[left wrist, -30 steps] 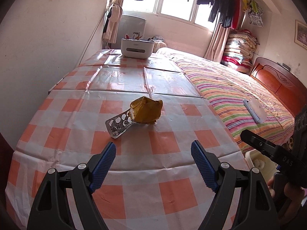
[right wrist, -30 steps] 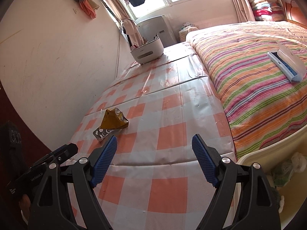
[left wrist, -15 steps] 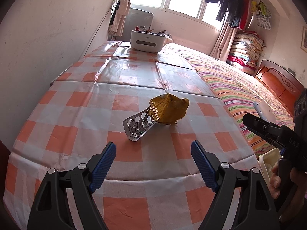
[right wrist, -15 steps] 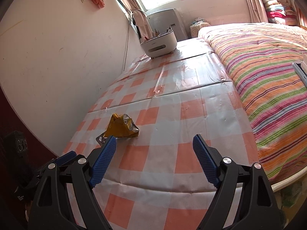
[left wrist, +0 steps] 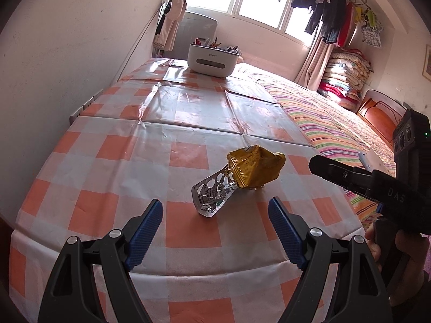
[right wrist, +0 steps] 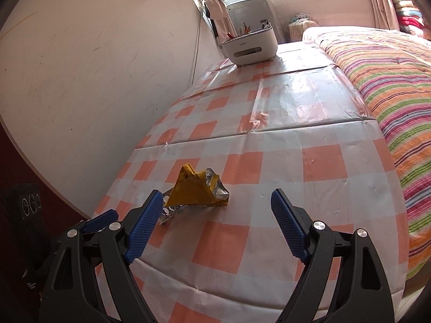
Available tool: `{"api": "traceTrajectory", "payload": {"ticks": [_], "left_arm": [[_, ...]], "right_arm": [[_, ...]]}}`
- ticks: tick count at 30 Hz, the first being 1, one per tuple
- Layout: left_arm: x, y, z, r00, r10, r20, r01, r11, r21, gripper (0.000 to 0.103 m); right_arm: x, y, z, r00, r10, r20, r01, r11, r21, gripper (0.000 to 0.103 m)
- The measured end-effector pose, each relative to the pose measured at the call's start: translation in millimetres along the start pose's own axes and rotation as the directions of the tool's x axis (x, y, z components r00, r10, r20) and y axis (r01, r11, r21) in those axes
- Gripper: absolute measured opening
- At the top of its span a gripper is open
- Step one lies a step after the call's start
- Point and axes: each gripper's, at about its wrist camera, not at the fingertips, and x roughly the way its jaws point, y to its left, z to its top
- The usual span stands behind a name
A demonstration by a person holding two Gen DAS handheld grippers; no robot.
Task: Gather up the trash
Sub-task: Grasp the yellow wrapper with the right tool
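A crumpled yellow wrapper lies on the orange-and-white checked table, with an empty silver pill blister partly under its near left side. My left gripper is open and empty, just short of the blister. In the right wrist view the wrapper and blister sit ahead and left of my right gripper, which is open and empty. The right gripper also shows in the left wrist view, to the right of the wrapper.
A white organiser box with pens stands at the table's far end; it also shows in the right wrist view. A bed with a striped quilt runs along the table's right side. A wall borders the left.
Both grippers have moved forward towards the wrapper and blister, which now look larger and closer. The bin seen earlier at lower right is out of view. Both jaws stay open.
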Motion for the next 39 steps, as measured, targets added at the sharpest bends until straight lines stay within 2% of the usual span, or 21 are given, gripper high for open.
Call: {"api": "traceTrajectory", "payload": {"ticks": [3, 11, 19, 20, 22, 24, 26, 27, 34, 39], "left_arm": [[-3, 3, 2, 1.0, -0.017, 0.003, 0.017, 1.0, -0.009, 0.078], [-10, 8, 4, 1.0, 0.005, 0.017, -0.005, 1.0, 0.025, 0.078], [-4, 13, 6, 1.0, 0.015, 0.005, -0.016, 1.0, 0.019, 0.078], [-4, 13, 6, 1.0, 0.014, 0.004, -0.015, 1.0, 0.022, 0.078], [-3, 12, 6, 1.0, 0.018, 0.004, -0.019, 1.0, 0.024, 0.078], [0, 11, 7, 1.0, 0.008, -0.004, -0.008, 1.0, 0.022, 0.078], [2, 9, 7, 1.0, 0.007, -0.011, -0.006, 1.0, 0.028, 0.078], [3, 8, 6, 1.0, 0.007, -0.012, -0.006, 0.999, 0.034, 0.078], [13, -1, 10, 1.0, 0.008, -0.016, -0.007, 0.997, 0.072, 0.078], [27, -14, 19, 1.0, 0.006, -0.017, -0.003, 0.989, 0.148, 0.078]], "right_arm": [[14, 7, 3, 1.0, 0.006, -0.026, -0.006, 1.0, -0.009, 0.081], [48, 32, 7, 0.995, 0.028, -0.091, -0.032, 0.998, -0.049, 0.081], [78, 33, 1, 0.988, -0.006, -0.152, -0.004, 0.998, -0.065, 0.08], [80, 30, 1, 0.987, -0.012, -0.159, 0.002, 0.998, -0.066, 0.078], [83, 25, -1, 0.984, -0.014, -0.175, 0.001, 0.997, -0.074, 0.052], [82, 22, -1, 0.985, -0.022, -0.172, 0.006, 0.996, -0.094, 0.037], [77, 20, -2, 0.988, -0.029, -0.151, 0.013, 0.995, -0.103, 0.029], [74, 18, -2, 0.989, -0.024, -0.147, 0.01, 0.995, -0.1, 0.021], [32, -6, -10, 0.996, -0.005, -0.088, 0.003, 1.0, -0.013, 0.019], [4, -14, -15, 0.998, 0.027, -0.049, -0.025, 0.999, 0.037, 0.019]]}}
